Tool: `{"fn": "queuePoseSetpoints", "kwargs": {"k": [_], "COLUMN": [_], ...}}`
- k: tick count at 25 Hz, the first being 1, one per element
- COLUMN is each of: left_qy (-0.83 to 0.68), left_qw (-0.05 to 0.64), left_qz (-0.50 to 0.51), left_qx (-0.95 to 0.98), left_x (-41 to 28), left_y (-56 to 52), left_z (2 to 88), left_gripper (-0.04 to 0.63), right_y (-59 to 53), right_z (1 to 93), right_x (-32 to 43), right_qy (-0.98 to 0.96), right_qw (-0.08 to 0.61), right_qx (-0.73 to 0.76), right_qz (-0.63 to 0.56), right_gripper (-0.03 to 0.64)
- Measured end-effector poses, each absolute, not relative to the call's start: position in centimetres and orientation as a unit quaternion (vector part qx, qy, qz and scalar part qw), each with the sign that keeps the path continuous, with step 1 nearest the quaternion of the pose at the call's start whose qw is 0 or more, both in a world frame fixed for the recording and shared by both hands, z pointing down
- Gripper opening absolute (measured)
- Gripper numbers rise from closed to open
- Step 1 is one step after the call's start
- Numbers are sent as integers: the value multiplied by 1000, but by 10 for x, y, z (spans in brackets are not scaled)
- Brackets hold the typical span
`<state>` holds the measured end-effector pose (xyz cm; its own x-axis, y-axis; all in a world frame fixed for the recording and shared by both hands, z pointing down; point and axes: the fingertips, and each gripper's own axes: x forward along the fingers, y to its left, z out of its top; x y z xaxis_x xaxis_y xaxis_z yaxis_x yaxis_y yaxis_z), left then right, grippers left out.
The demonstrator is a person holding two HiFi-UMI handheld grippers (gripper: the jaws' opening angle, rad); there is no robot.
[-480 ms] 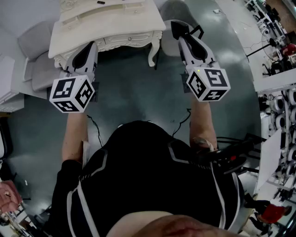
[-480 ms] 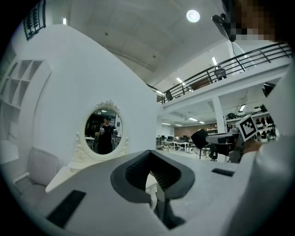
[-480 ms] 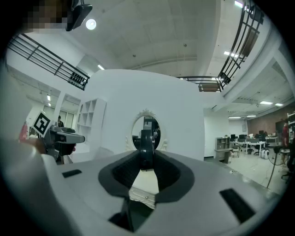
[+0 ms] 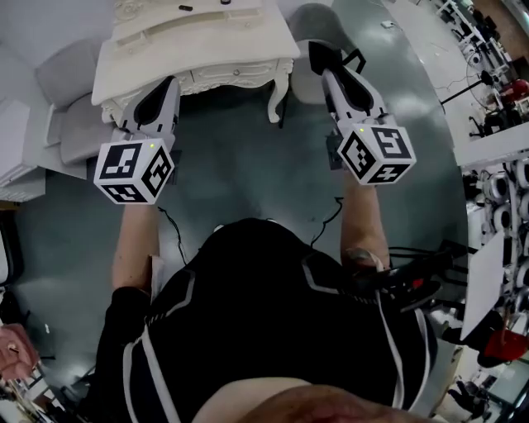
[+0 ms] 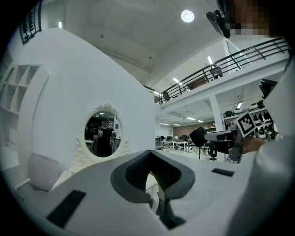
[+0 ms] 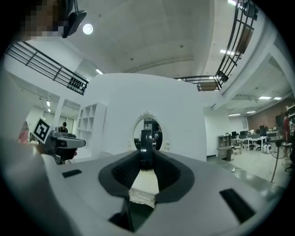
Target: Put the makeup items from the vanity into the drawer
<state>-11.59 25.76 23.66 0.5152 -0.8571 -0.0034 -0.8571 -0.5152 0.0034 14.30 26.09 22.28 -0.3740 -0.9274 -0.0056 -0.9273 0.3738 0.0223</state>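
Black short-sleeved top [image 4: 248, 330] (white piping); white left gripper [image 5: 150, 156], right gripper [image 6: 146, 161]

Vanity [image 4: 165, 58]: the far part of its top is cut off by the head view's upper edge. Small dark items [image 4: 185, 7] at that far edge are too small to identify. A dark upright item [image 6: 146, 145] sits between the jaws of the right gripper [image 6: 146, 161], kind indeterminable. The left gripper [image 5: 150, 159] hides most of the vanity in its own view.
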Motion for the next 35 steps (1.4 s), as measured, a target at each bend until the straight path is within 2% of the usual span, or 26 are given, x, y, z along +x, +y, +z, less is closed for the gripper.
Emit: {"fn": "queuePoseSetpoints", "kwargs": {"k": [17, 24, 35], "left_qy": [-477, -502, -517], "left_qw": [-2, -13, -8], "left_qz": [-2, -19, 12], "left_qx": [879, 864, 856], "left_x": [-171, -176, -146], "left_y": [256, 232, 137], "left_z": [260, 257, 264], "left_gripper": [3, 4, 3], "right_y": [255, 228, 124], "right_z": [228, 231, 231], "right_x": [81, 84, 107], "right_qy": [-816, -817, -836], "right_qw": [9, 8, -4], "right_qx": [577, 576, 548], "right_qz": [-22, -21, -21], "right_gripper": [92, 92, 92]}}
